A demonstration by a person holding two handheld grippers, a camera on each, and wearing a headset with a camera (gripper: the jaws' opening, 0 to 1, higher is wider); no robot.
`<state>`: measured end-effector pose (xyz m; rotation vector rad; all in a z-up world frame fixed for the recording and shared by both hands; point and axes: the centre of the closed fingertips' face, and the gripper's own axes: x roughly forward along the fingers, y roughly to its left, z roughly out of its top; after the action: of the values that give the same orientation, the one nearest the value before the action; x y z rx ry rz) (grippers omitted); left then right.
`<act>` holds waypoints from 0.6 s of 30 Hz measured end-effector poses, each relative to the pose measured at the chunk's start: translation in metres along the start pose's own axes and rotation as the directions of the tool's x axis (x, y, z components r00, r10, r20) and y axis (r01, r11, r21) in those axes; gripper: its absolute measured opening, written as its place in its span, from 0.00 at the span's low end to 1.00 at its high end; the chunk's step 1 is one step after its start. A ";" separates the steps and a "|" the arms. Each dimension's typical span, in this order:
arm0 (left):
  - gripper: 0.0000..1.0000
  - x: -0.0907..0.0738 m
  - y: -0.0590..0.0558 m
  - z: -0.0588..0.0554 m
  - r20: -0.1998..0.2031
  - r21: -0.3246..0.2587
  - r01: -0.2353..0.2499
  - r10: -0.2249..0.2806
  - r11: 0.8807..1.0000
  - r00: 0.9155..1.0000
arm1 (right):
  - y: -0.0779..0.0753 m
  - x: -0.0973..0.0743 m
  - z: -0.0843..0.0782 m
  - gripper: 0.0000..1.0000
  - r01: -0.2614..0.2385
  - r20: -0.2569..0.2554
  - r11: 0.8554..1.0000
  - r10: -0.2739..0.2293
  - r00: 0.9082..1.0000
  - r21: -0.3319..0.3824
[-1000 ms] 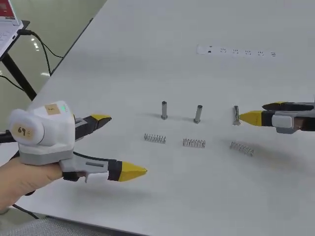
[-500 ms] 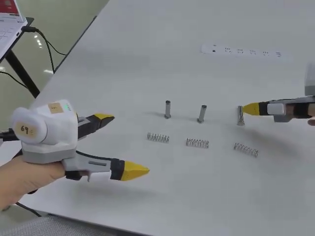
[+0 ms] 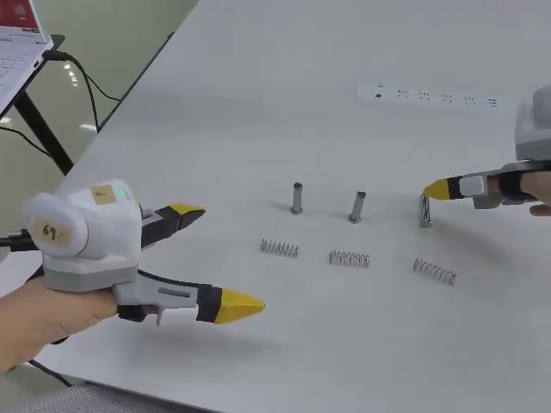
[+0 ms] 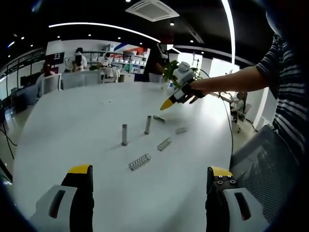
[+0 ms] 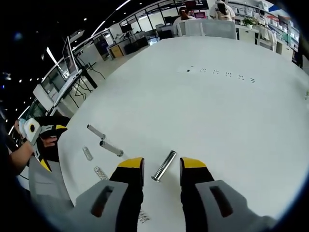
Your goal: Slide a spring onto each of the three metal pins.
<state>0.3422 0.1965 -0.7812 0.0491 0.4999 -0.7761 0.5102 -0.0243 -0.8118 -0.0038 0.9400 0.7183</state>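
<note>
**Right gripper** (image 5: 161, 164): the fingers (image 5: 129, 170) are parted and closed on nothing. One upright metal pin (image 5: 164, 166) stands in the gap between them. Table (image 3: 258, 103) shows on either side of the pin, so contact cannot be confirmed.

**Left gripper** (image 3: 211, 258): the fingers are spread wide and empty, hovering well short of the work.

**Task items:** All three springs lie flat and none is on a pin, so no step is judged complete.
- The nearest spring (image 3: 434, 272) lies just beneath the right fingers, on the person's side of the straddled pin.
- The middle spring (image 3: 349, 258) and far spring (image 3: 279, 249) lie ahead of the left fingers.
- Each of those two lies just in front of its own pin, the middle pin (image 3: 357, 206) and the far pin (image 3: 297, 198).

**Risks, as judged:**
1. **Tipping:** Whether the pins are fixed to the table cannot be told. If they stand loose, one finger touching first on closing would tip the pin and let it roll. The cause would be an off-centre approach.
2. **Blocked end:** In the head view the right fingers sit near the pin's upper end. A grip there would leave no free end for a spring to pass over.
3. **Spring loss:** The springs are small and lie flat. A hard or skewed pinch could crush the coils or flick a spring away.
4. **Collateral:** The pins stand close together, so a sideways sweep by either gripper could knock the neighbouring ones.
</note>
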 end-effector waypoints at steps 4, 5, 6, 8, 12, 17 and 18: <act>0.96 -0.001 0.001 0.001 0.002 0.000 -0.002 0.002 1.000 1.000 | -0.005 0.006 -0.001 0.25 0.019 -0.028 1.000 -0.018 0.999 0.023; 0.96 -0.001 0.001 0.001 0.002 0.001 -0.002 0.002 1.000 1.000 | -0.005 0.007 0.000 0.24 0.019 -0.029 0.999 -0.018 0.999 0.027; 0.95 -0.002 0.001 0.001 0.002 0.000 -0.002 0.002 1.000 1.000 | -0.007 0.009 -0.001 0.24 0.024 -0.037 0.999 -0.022 0.999 0.043; 0.95 -0.002 0.001 0.001 0.001 0.002 -0.002 0.002 1.000 1.000 | -0.008 0.011 -0.001 0.23 0.030 -0.044 0.998 -0.028 0.999 0.058; 0.96 -0.001 0.000 0.001 0.002 0.003 0.001 -0.001 1.000 1.000 | -0.011 0.015 -0.004 0.22 0.048 -0.066 0.996 -0.043 0.997 0.075; 0.96 0.000 -0.001 0.001 0.001 0.005 0.003 -0.003 1.000 1.000 | -0.012 0.020 -0.009 0.19 0.062 -0.090 0.993 -0.053 0.995 0.105; 0.96 0.000 -0.001 0.001 0.001 0.005 0.004 -0.004 1.000 1.000 | -0.012 0.021 -0.010 0.19 0.063 -0.093 0.992 -0.053 0.994 0.107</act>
<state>0.3413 0.1957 -0.7803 0.0527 0.4972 -0.7810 0.5180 -0.0249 -0.8368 0.0341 1.0604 0.6158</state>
